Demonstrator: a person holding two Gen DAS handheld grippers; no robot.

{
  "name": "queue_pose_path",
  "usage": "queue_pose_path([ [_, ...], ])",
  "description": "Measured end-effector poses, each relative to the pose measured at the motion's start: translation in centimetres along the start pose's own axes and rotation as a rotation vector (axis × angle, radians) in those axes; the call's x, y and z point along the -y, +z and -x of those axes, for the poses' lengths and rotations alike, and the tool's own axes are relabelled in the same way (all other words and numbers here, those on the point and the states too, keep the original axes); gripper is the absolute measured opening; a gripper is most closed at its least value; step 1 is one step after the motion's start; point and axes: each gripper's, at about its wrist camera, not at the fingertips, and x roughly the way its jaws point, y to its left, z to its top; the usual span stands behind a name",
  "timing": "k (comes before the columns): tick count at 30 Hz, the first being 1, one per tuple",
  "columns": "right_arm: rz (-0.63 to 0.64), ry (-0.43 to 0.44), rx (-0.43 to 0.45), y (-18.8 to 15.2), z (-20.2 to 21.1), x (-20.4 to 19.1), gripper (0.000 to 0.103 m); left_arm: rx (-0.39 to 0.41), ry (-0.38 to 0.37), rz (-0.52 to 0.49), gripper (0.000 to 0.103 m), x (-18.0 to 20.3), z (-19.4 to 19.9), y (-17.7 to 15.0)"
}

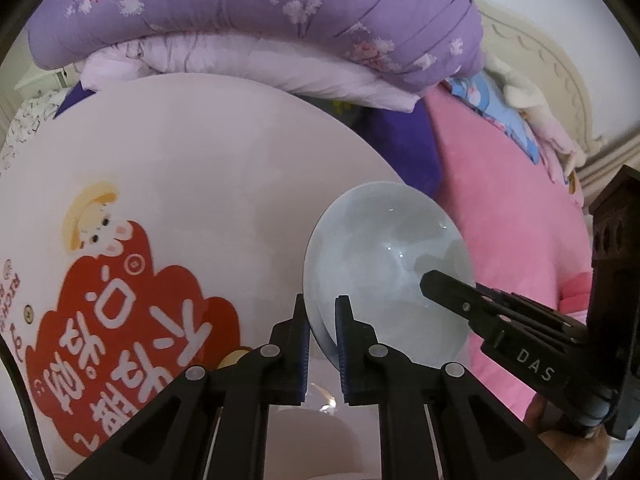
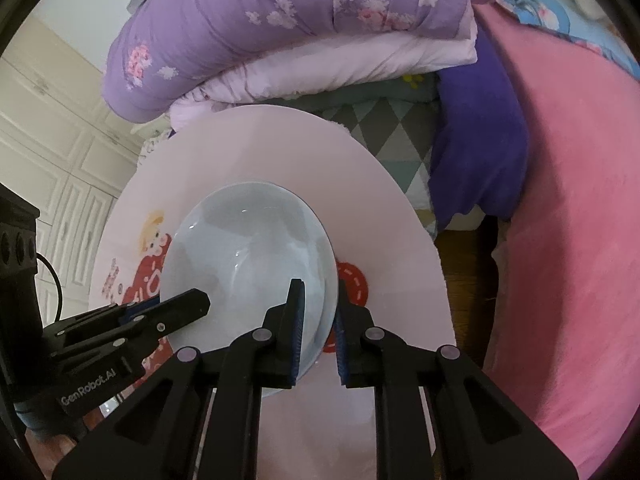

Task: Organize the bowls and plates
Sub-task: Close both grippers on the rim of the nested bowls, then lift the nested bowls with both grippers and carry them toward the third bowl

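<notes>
1. Far left stands a white wardrobe (image 2: 60, 184) with panelled doors, seen only in the right wrist view.
2. Next comes a round pale pink bench (image 1: 208, 168), its top printed with a cartoon girl and a red patch (image 1: 132, 344) of white lettering.
3. The left gripper (image 1: 323, 344) reaches in over the printed side of the bench. Its two blue-padded fingers are clamped on the near left rim of a pale blue bowl (image 1: 384, 264), one finger inside the rim and one outside.
4. The bowl sits low over the bench toward its right edge, tilted so that its glossy inside faces the cameras; I cannot tell whether its base touches the bench.
5. The right gripper (image 2: 320, 328) bites the opposite rim of the same bowl (image 2: 248, 264), again with one finger inside and one outside, closed tight on the wall.
6. Behind the bench a folded purple flowered quilt (image 1: 256, 12) lies on a stack of lilac bedding.
7. To the right, a dark purple blanket (image 2: 480, 152) hangs beside a broad pink blanket (image 2: 580, 220) on the bed.
8. At the far right is a cream carved headboard (image 1: 560, 80).
</notes>
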Motion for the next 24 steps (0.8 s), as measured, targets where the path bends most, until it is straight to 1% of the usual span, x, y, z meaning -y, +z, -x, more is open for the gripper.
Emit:
queue_pose_path([
  [4,0.009,0.007,0.005,-0.5,0.4,-0.7,0.013,0.01,-0.001,0.011,0.008,-0.5,1.3,-1.1],
  [13,0.042,0.014,0.03,-1.5,2.1,-2.3,0.013,0.05,-0.002,0.003,0.008,-0.5,4.6,-2.7],
  [18,0.067,0.02,0.057,-2.2,3.8,-3.4,0.013,0.083,-0.01,-0.009,0.008,-0.5,7.4,-4.1],
  [24,0.101,0.036,0.091,-3.6,6.7,-5.0,0.013,0.128,-0.023,-0.031,0.009,-0.7,11.7,-6.6],
])
